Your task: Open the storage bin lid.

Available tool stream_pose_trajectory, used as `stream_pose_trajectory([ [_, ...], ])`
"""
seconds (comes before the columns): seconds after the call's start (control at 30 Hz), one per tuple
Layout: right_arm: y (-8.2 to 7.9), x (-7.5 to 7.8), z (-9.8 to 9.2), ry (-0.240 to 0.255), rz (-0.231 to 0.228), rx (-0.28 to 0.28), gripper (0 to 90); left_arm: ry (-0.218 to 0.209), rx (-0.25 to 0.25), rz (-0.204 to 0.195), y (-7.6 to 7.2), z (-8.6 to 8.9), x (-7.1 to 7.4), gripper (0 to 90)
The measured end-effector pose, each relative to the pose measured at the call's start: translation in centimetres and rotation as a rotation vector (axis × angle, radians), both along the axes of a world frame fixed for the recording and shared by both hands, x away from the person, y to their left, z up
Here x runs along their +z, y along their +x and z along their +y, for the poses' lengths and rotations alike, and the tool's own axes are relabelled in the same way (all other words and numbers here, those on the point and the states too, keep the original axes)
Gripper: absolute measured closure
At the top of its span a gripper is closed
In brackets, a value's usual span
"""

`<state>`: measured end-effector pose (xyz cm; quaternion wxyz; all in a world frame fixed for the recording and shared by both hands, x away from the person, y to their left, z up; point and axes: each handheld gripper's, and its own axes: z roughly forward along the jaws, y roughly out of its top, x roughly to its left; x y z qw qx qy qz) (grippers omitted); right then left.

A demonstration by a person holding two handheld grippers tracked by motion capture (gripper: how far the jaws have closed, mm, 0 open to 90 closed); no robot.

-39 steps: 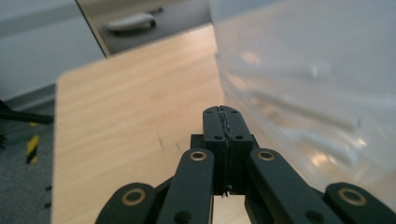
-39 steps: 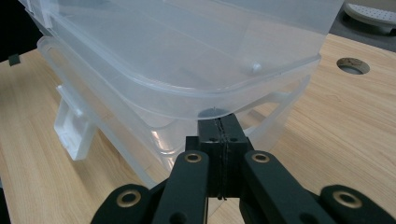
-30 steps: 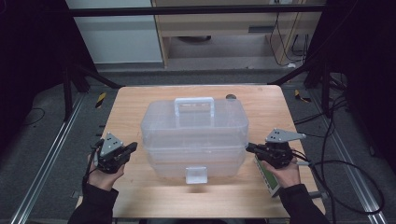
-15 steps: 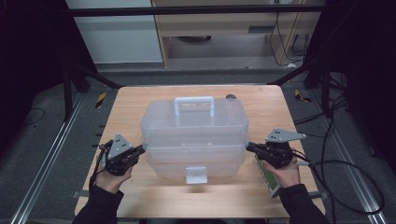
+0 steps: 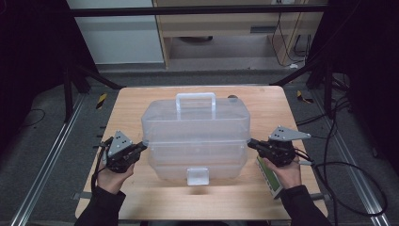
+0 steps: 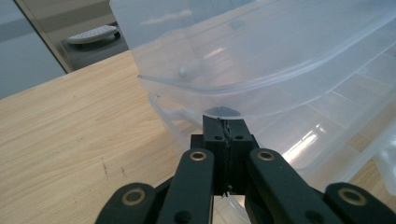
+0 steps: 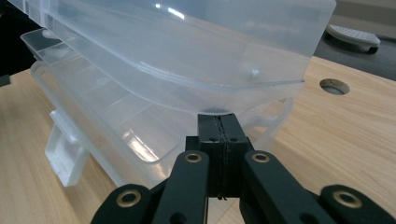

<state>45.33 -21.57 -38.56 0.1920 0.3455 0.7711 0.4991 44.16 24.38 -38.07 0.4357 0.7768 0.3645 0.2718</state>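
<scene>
A clear plastic storage box (image 5: 195, 136) with a white handle (image 5: 195, 98) and a front latch (image 5: 196, 175) stands in the middle of the wooden table (image 5: 136, 101). My left gripper (image 5: 142, 147) is shut, empty, its tips against the box's left end. In the left gripper view the shut tips (image 6: 223, 122) sit right under the lid's rim (image 6: 187, 88). My right gripper (image 5: 251, 143) is shut and empty too, at the box's right end. Its tips (image 7: 218, 120) lie beneath the lid's rim (image 7: 261, 86), and the lid stands slightly apart from the base (image 7: 140, 135).
A green and white strip (image 5: 269, 178) lies on the table under the right hand. A round hole (image 5: 233, 98) is in the tabletop behind the box, also in the right gripper view (image 7: 334, 86). Cables (image 5: 348, 169) trail off the table's right edge.
My left gripper has moved right, from a little away from the box up to its left end. The right gripper has stayed where it was.
</scene>
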Motion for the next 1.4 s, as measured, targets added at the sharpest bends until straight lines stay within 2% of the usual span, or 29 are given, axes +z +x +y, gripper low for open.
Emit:
stream_pose_trajectory([
  [0.33,0.5,0.6,0.6,0.002,-0.024,0.004,90.0,-0.028,0.005,-0.018,0.5,-0.1,0.4,89.6],
  [0.8,0.7,1.3,0.7,0.014,-0.039,0.007,90.0,-0.037,0.017,-0.039,1.0,-0.4,0.5,89.2],
  [0.87,0.7,1.2,0.7,0.011,-0.038,0.007,90.0,-0.028,0.027,-0.045,0.8,-0.4,0.4,86.5],
  [1.0,0.7,1.2,0.7,0.01,-0.034,0.007,90.0,-0.012,0.067,-0.061,0.2,-0.4,-0.1,74.6],
  [1.1,0.7,1.1,0.7,0.009,-0.033,0.013,90.0,-0.007,0.076,-0.078,0.1,-0.3,-0.1,69.0],
  [1.3,0.7,1.1,0.8,0.0,-0.035,0.012,90.0,-0.003,0.071,-0.124,0.3,-0.6,0.4,63.4],
  [1.4,0.7,1.1,0.8,0.002,-0.033,0.012,90.0,0.002,0.069,-0.13,0.3,-0.7,0.6,63.4],
])
